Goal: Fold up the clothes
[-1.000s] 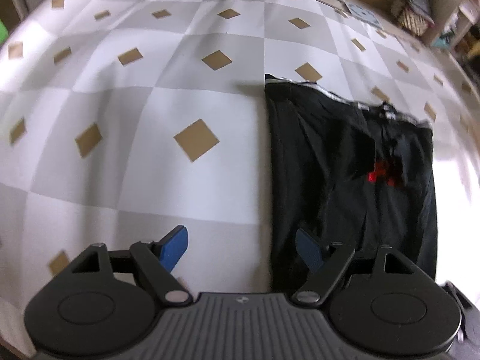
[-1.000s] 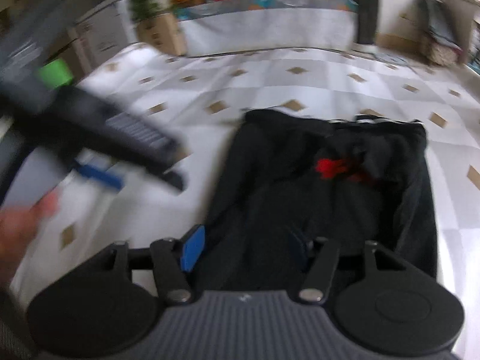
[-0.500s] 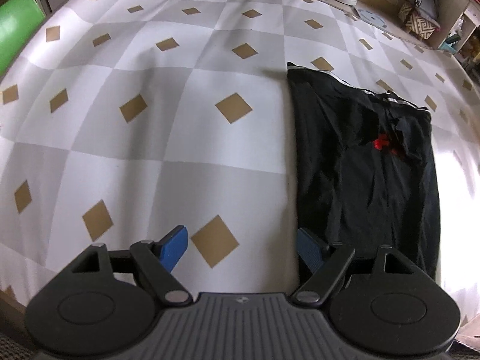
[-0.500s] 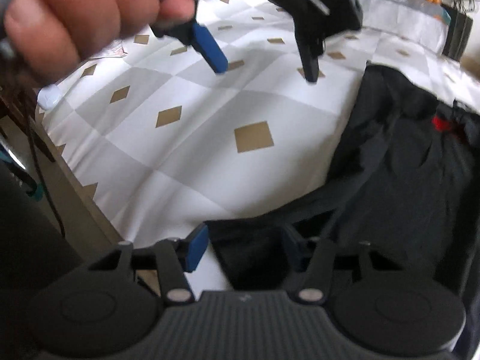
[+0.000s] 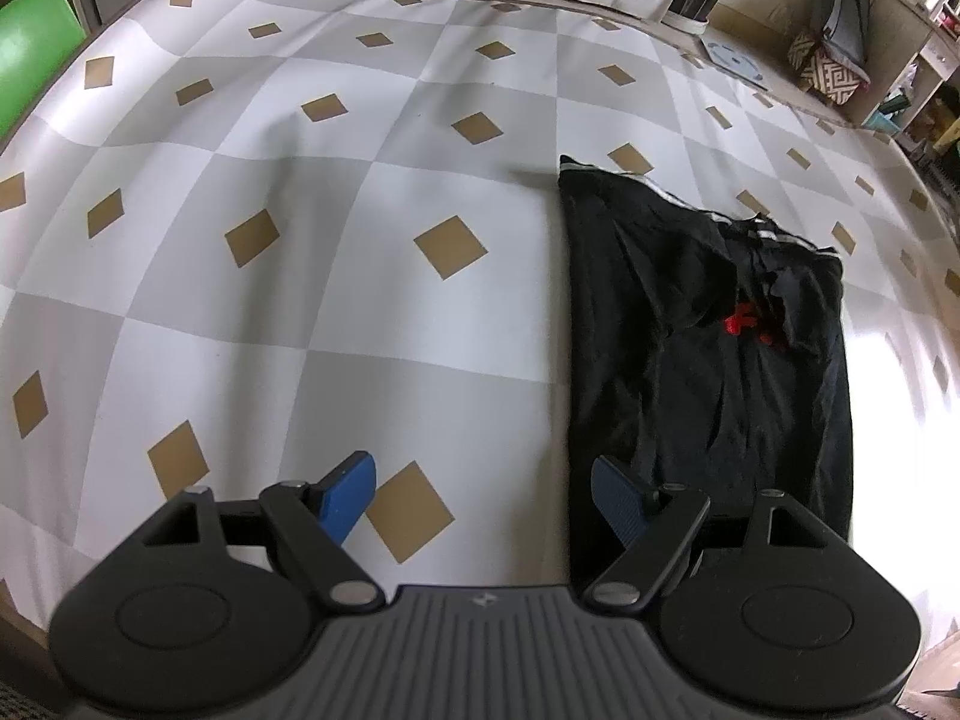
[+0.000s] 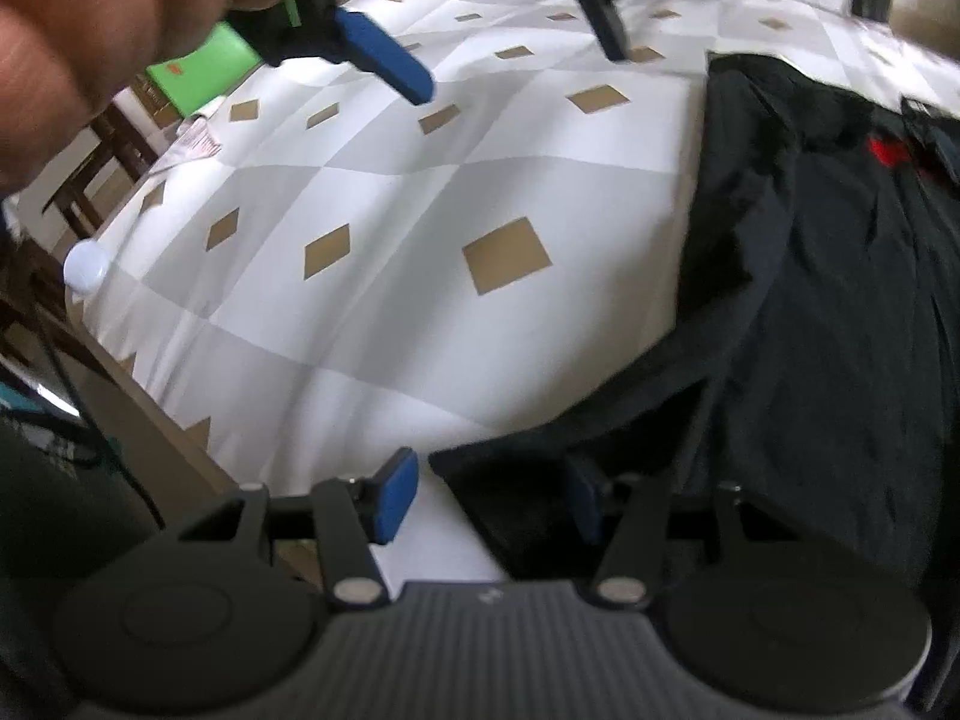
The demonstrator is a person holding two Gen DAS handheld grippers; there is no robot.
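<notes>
1. The black clothes (image 5: 708,360) lie on the checked tablecloth (image 5: 336,276), on the right part of the table in my left camera. They make one long, narrow strip, so I think they are already laid over on themselves along their length. I cannot count the layers.

2. A thin pale stripe runs along the far end of the strip, and a small red mark (image 5: 741,324) shows near that end. The cloth is bumpy and wrinkled around the red mark.

3. My left gripper (image 5: 483,495) has its blue fingers spread wide apart with nothing between them. It hangs over the near edge of the table, with one finger above the cloth's left edge.

4. My right gripper (image 6: 489,495) also has its fingers spread. The near corner of the black cloth sits in the gap between them, but they are not pinching it.

5. In my right camera I can see the hand (image 6: 114,30) holding the left gripper up high.

6. How far along, I guess: the long fold looks done. If the pile should be small, the strip needs folding across, near end to far end. The wrinkles could use smoothing too.
</notes>
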